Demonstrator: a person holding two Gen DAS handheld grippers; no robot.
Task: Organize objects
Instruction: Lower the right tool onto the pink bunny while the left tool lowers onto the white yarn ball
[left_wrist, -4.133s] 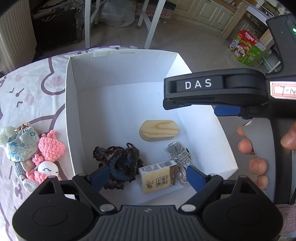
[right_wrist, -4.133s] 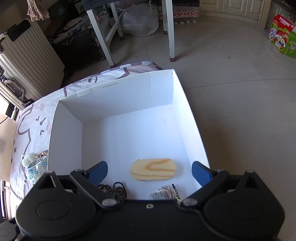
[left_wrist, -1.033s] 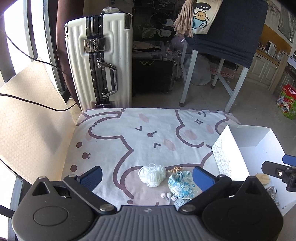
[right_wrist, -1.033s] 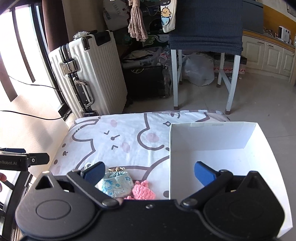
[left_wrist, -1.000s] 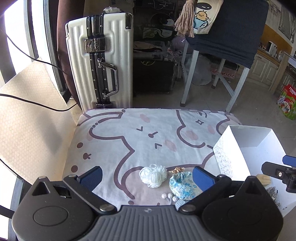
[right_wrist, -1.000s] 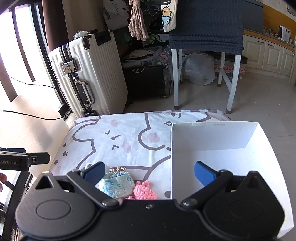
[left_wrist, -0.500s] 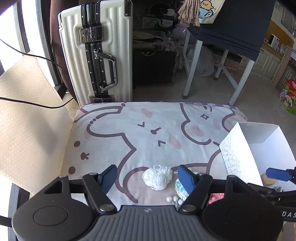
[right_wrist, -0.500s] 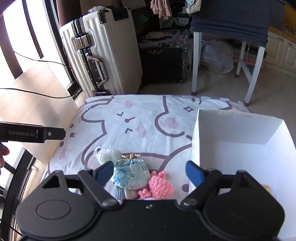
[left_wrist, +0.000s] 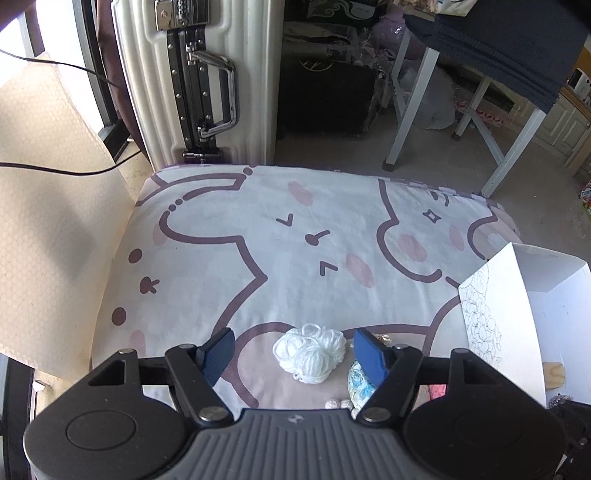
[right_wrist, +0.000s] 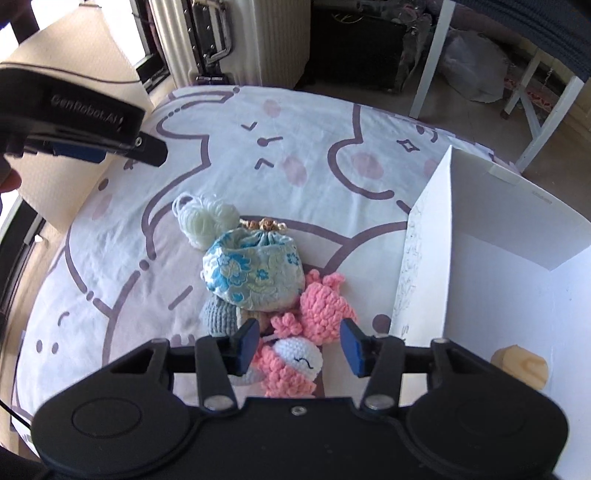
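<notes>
Objects for sorting lie in a small cluster on a cartoon-print sheet (left_wrist: 295, 236) just left of a white cardboard box (right_wrist: 491, 266). Cluster, right wrist view: white yarn ball (right_wrist: 207, 216) farthest back; blue floral drawstring pouch (right_wrist: 255, 273) touching it in front; pink crochet piece (right_wrist: 325, 306) at the pouch's right, near the box wall; pink-and-white crochet doll (right_wrist: 295, 360) nearest the camera; grey knitted piece (right_wrist: 219, 315) partly under the pouch.

Right gripper (right_wrist: 299, 341): pointed steeply down over the doll. Jaws have just been closing and stand part-way apart. Doll lies in line between the blue pads, but contact is not shown; pads appear clear of it.

Left gripper (left_wrist: 293, 350): also angled down, jaws have just been closing, now part-way apart. In its own view the yarn ball (left_wrist: 312, 350) sits in the gap between the pads, touching neither. Pouch (left_wrist: 360, 384) is partly hidden behind the right-hand pad. In the right wrist view the left gripper (right_wrist: 110, 144) appears at upper left, well above the sheet.

Box interior: a rounded wooden block (right_wrist: 521, 367) rests on the floor of the box, near its left wall.

Background: white ribbed suitcase (left_wrist: 192, 77) upright beyond the sheet.
</notes>
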